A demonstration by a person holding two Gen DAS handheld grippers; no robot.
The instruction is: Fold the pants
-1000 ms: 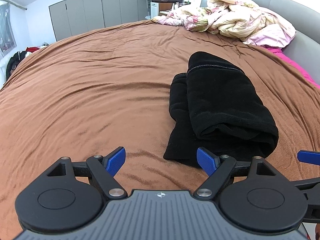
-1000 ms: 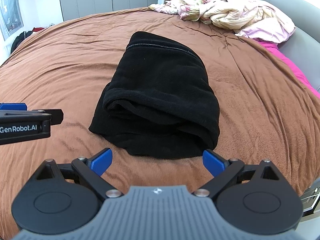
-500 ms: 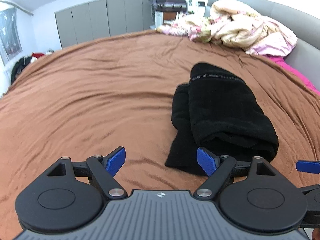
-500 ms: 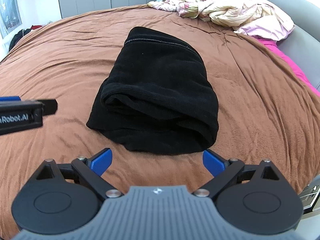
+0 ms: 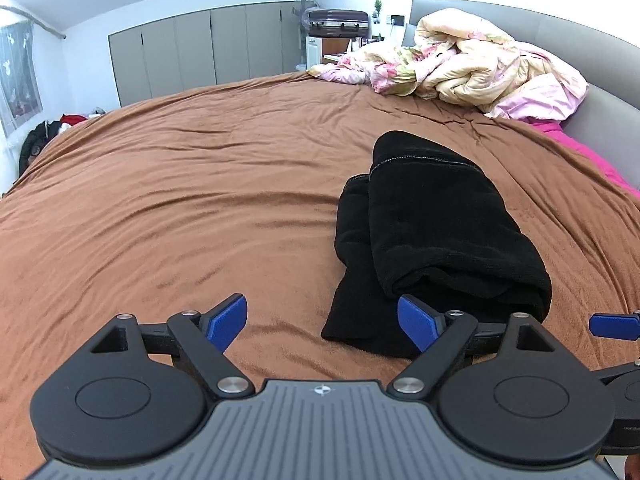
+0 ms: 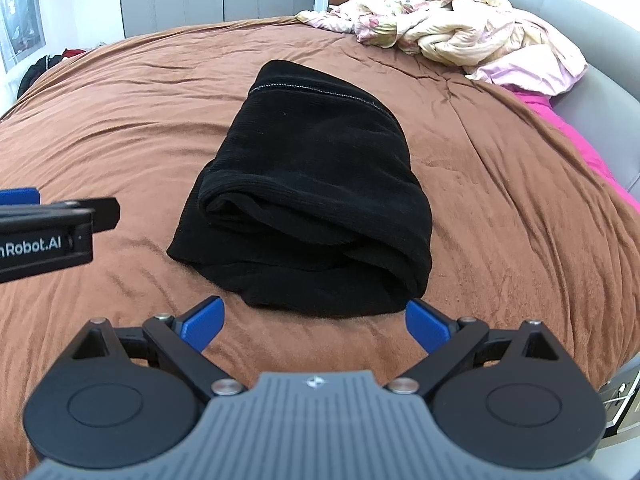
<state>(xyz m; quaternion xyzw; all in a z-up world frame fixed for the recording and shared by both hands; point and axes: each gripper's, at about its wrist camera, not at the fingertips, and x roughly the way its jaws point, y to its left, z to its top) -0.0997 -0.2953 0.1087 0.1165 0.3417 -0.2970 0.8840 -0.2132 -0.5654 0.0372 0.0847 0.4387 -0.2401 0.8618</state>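
pants [image 6: 316, 208] lie folded in a bundle on bed [image 5: 180, 208] | left gripper [image 5: 322, 322], right gripper [image 6: 314, 322] spread, empty, drawn back slightly | fold judged complete

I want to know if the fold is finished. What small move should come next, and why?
Probably draw both back and stop. The black pants already lie folded in a compact stack on the brown bedspread, while the left gripper and right gripper are open, empty and short of the cloth.
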